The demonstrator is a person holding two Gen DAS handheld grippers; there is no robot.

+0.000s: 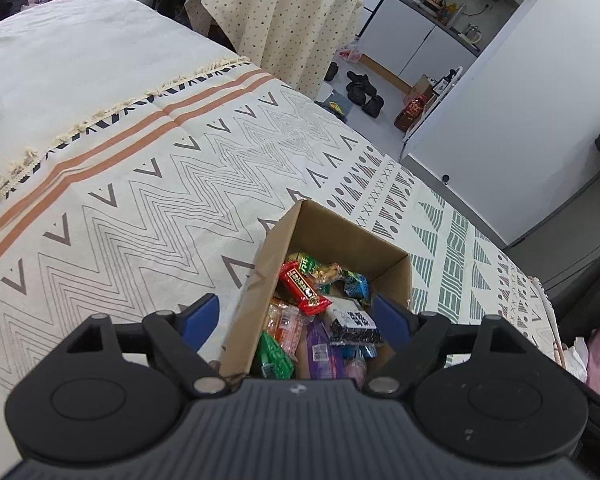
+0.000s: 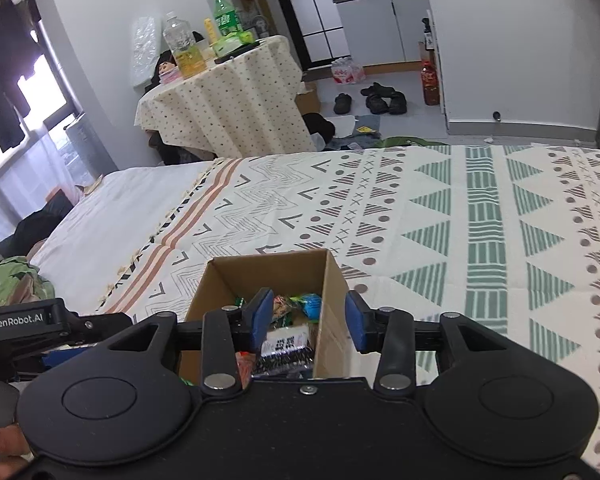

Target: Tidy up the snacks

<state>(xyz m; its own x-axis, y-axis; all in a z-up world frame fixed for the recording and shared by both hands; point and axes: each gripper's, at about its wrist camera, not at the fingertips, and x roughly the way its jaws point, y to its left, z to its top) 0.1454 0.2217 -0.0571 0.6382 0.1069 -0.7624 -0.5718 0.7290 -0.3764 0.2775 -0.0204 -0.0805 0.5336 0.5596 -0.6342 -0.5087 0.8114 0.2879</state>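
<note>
Left wrist view: the left gripper stands wide, blue pads clear of everything, nothing held; one pad hangs outside the left wall of the cardboard box, the other over its right side, so the jaws straddle the opening rather than grasp it. Directly ahead of and below these tongs lie the snacks, heaped loosely inside the box: a red bar on top, a green packet nearest the camera, a black-and-white pack by the right pad. Right wrist view: the right gripper stands partly parted and empty, its left pad above the contents, its right pad just outside the right wall. To its left, part of the left gripper shows. Both tongs point down into the box, which suggests release poses after deposits; no snack remains visible on the patterned bedspread beyond, so the sorting appears nearly complete.
</note>
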